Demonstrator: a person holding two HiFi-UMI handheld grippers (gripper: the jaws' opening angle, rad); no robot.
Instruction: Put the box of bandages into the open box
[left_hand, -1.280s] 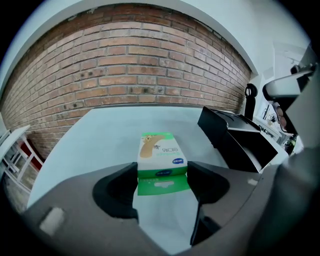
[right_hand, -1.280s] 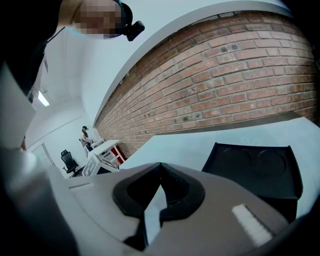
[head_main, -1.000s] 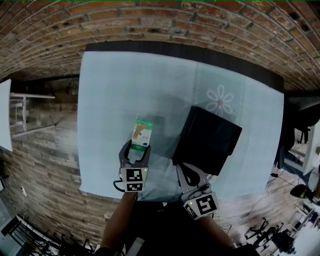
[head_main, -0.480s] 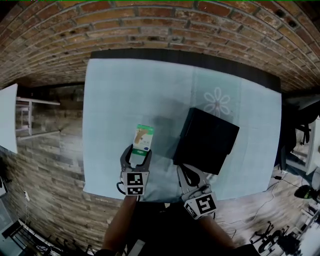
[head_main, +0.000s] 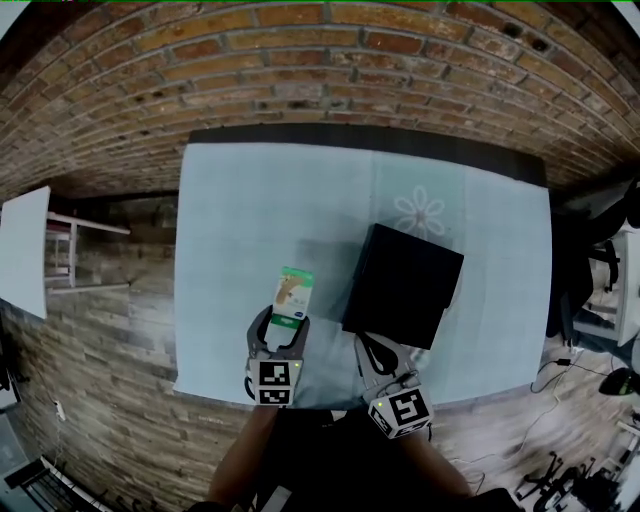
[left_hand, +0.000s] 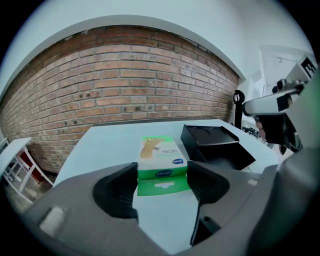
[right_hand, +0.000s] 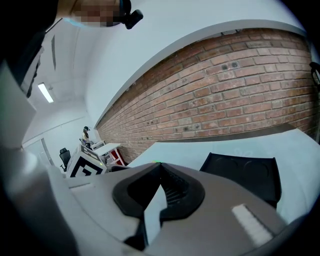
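raised since the earlier frame: box of bandages (left_hand: 161, 157), left gripper (left_hand: 163, 174) jaws clamped across its near end, beside the open black box (head_main: 403, 285). light, thin card, crushable: hold the side faces gently. right gripper (right_hand: 159, 172): jaws together, empty.

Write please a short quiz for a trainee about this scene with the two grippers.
1. True or false: the left gripper is clamped on the box of bandages.
2. In the head view, on which side of the box of bandages does the black open box lie? A: left. B: right. C: under it.
3. Fill in: the jaws of the right gripper are ____ and hold nothing.
Key: 1 true; 2 B; 3 shut.
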